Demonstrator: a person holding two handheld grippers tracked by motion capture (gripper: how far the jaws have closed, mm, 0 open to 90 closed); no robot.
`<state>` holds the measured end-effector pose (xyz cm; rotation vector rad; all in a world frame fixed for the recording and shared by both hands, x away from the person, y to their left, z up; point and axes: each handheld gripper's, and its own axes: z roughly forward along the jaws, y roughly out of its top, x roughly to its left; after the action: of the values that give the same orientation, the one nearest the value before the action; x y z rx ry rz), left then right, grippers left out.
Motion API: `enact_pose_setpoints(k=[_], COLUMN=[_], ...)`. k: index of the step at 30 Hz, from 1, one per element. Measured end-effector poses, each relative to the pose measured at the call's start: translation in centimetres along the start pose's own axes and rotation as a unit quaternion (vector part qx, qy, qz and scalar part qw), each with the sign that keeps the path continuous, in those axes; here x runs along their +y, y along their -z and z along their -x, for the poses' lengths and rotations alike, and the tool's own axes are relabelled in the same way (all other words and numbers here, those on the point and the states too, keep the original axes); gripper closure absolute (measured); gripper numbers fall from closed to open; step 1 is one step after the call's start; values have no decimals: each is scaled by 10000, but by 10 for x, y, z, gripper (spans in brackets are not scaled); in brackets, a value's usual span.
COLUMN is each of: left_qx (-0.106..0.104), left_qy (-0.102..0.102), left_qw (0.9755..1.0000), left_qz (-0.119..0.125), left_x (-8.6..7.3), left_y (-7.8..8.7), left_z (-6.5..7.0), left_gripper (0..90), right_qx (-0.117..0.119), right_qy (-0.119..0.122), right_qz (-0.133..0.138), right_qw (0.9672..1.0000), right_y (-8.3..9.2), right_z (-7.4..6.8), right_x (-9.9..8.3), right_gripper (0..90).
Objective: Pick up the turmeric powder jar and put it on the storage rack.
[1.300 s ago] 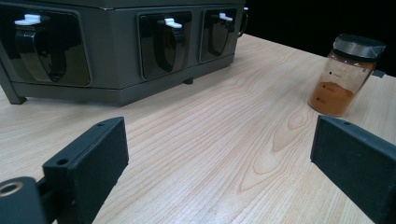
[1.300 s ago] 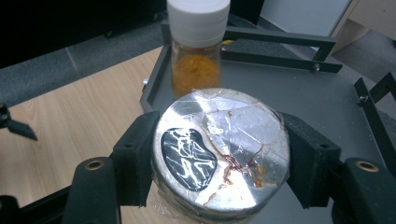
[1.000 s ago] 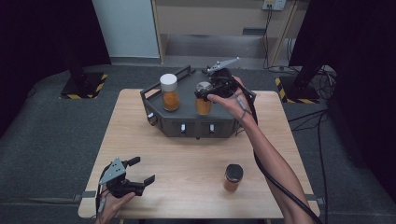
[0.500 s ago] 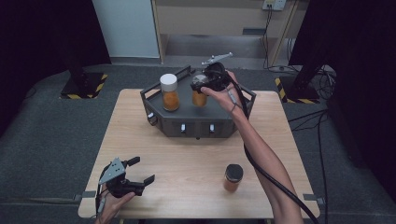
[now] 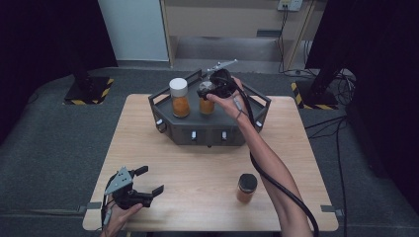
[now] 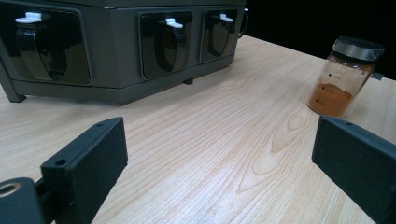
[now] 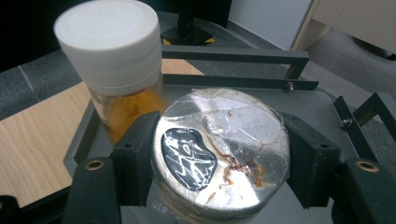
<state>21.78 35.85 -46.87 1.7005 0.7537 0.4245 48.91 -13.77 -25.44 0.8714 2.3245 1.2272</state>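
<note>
A foil-topped jar of orange powder (image 5: pixel 206 106) (image 7: pixel 224 140) is at the top of the dark grey rack (image 5: pixel 212 131), and my right gripper (image 5: pixel 207 91) (image 7: pixel 219 156) is shut on its top, a jaw on either side. Right beside it, at its left, a white-lidded jar of orange powder (image 5: pixel 179 97) (image 7: pixel 112 60) stands on the rack. A third jar with a dark lid (image 5: pixel 246 187) (image 6: pixel 348 77) stands on the table at the front right. My left gripper (image 5: pixel 150 180) (image 6: pixel 219 158) rests open near the front left corner, nothing between its jaws.
The rack (image 6: pixel 116 46) has a raised rail (image 7: pixel 233 57) around its top and white-tipped levers (image 6: pixel 173 22) along its front face. It sits at the back middle of the wooden table (image 5: pixel 197 173). A cable (image 5: pixel 281 185) trails along the right forearm.
My right gripper has carried the foil-topped jar to the left over the rack, closer to the white-lidded jar. The left gripper has stayed put.
</note>
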Motion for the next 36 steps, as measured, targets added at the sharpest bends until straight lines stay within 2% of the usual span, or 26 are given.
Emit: enact_pose_setpoints(k=[17,26,27,28,29,31,33,36], left_qx=[-6,-6,-6,-5,-4,-10,-10,-7], left_qy=[-44,-51,-51,-50,-48,-49,-60,-57], left_qw=[10000,10000,10000,10000,10000,10000,10000,10000], left_qz=[-28,-27,-26,-26,-26,-25,-31,-40], left_x=[1,1,1,1,1,1,1,1], left_y=[-1,-1,-1,-1,-1,-1,-1,-1], left_z=[1,1,1,1,1,1,1,1], left_gripper=[26,26,26,26,26,26,26,26], right_qx=[-53,-45,-50,-60,-40,-38,-21,-22], right_qy=[-145,-264,-274,-327,-368,-377,-373,-364], right_qz=[-76,90,92,176,192,210,314,470], right_qw=[9999,9996,9996,9993,9991,9991,9988,9982], right_y=[-13,-14,-14,-12,-11,-9,-3,7], right_z=[6,8,7,6,6,6,7,7], right_x=[-10,-19,-19,-21,-22,-22,-24,-26], right_gripper=[347,337,316,237,204,183,123,89])
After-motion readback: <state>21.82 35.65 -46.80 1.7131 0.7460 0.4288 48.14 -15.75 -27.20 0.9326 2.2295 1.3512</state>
